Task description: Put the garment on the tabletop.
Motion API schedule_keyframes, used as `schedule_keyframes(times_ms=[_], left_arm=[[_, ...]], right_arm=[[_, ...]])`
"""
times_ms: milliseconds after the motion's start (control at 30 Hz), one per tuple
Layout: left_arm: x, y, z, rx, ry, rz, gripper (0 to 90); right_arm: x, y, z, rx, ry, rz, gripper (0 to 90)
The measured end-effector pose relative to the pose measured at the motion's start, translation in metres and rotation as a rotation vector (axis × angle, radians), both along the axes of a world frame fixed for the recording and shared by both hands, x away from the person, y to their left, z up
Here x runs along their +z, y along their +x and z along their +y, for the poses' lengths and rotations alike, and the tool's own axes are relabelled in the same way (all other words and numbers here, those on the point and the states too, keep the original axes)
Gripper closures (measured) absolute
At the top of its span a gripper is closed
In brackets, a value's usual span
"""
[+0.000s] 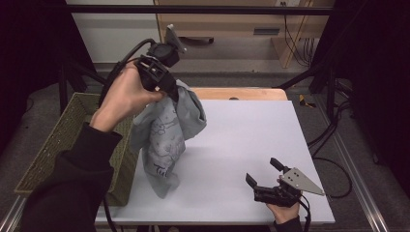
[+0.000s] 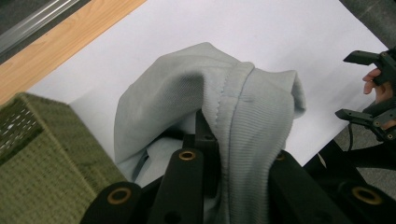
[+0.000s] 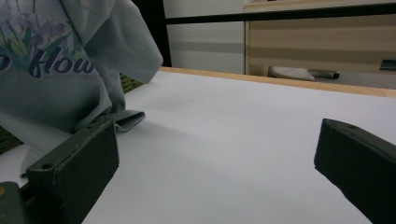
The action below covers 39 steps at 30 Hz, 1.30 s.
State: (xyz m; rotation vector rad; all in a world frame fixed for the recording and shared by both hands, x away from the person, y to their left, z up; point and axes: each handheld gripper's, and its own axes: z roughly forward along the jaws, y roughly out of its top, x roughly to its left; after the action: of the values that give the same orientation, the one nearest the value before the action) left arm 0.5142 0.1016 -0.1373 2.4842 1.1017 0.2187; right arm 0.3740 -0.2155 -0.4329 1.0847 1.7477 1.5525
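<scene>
the left gripper point(image 1: 170, 91) is raised above the table's left part, its jaws clamped on a ribbed hem of the pale grey printed garment point(image 1: 167, 137), which hangs down with its lower end resting on the white table point(image 1: 251, 140), just beside the green woven basket point(image 1: 58, 140). the right gripper point(image 1: 263, 175) is held low near the front edge, jaws wide apart, nothing between them.

Wooden cabinet point(image 1: 232, 24) behind, grey floor point(image 1: 251, 53) below.
</scene>
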Motion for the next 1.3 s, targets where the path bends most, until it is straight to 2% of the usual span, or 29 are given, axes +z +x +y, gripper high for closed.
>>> schedule_keyframes(times_ms=[33, 100, 133, 167, 200, 300, 433, 467, 667, 700, 800, 833, 867, 1033, 1100, 1133, 1300], left_arm=[[-0.003, 0.000, -0.005, -0.015, 0.004, 0.002, 82.8], [-0.010, 0.000, -0.013, -0.030, 0.026, 0.009, 82.7], [-0.014, 0.002, -0.017, -0.033, 0.035, 0.025, 82.7], [-0.019, 0.003, -0.020, -0.040, 0.046, 0.027, 82.7], [-0.023, 0.004, -0.022, -0.042, 0.050, 0.037, 82.7], [-0.037, 0.009, -0.028, -0.076, 0.059, 0.060, 82.7], [-0.053, 0.013, -0.033, -0.113, 0.066, 0.071, 82.7], [-0.058, 0.014, -0.034, -0.121, 0.065, 0.070, 82.7], [-0.082, 0.019, -0.039, -0.149, 0.061, 0.083, 82.5], [-0.085, 0.019, -0.039, -0.149, 0.064, 0.075, 82.5], [-0.098, 0.021, -0.042, -0.159, 0.056, 0.087, 82.3], [-0.102, 0.021, -0.044, -0.158, 0.052, 0.082, 82.2], [-0.106, 0.022, -0.045, -0.172, 0.064, 0.093, 82.1], [-0.126, 0.020, -0.049, -0.187, 0.065, 0.096, 82.0], [-0.132, 0.021, -0.049, -0.177, 0.045, 0.101, 82.0], [-0.136, 0.021, -0.049, -0.180, 0.044, 0.096, 82.0], [-0.154, 0.022, -0.049, -0.187, 0.035, 0.120, 81.9]], right_arm=[[0.001, -0.001, 0.000, 0.006, 0.014, 0.015, 0.1], [0.001, -0.001, 0.000, 0.005, 0.015, -0.001, 0.1], [0.001, 0.000, -0.001, 0.003, 0.003, -0.006, 0.1], [0.001, -0.001, -0.001, -0.002, 0.004, -0.001, 0.1], [0.001, -0.001, 0.000, 0.003, 0.022, 0.000, 0.1], [0.001, 0.000, -0.001, 0.007, 0.010, -0.007, 0.1], [-0.001, 0.001, -0.002, 0.014, -0.005, -0.020, 0.1], [0.000, 0.000, -0.001, 0.007, 0.010, -0.001, 0.1], [0.001, -0.001, -0.001, 0.011, 0.028, 0.017, 0.1], [0.001, -0.001, -0.001, 0.010, 0.026, 0.016, 0.1], [0.000, 0.000, -0.002, 0.010, 0.026, 0.005, 0.1], [-0.001, 0.001, -0.003, 0.013, 0.008, -0.006, 0.1], [-0.001, 0.001, -0.003, 0.006, 0.020, 0.004, 0.1], [0.000, 0.000, -0.003, 0.008, 0.028, 0.018, 0.1], [-0.001, 0.001, -0.002, 0.007, 0.026, 0.003, 0.1], [-0.001, 0.001, -0.002, 0.010, 0.026, 0.003, 0.1], [-0.001, 0.000, -0.002, 0.009, 0.031, 0.012, 0.1]])
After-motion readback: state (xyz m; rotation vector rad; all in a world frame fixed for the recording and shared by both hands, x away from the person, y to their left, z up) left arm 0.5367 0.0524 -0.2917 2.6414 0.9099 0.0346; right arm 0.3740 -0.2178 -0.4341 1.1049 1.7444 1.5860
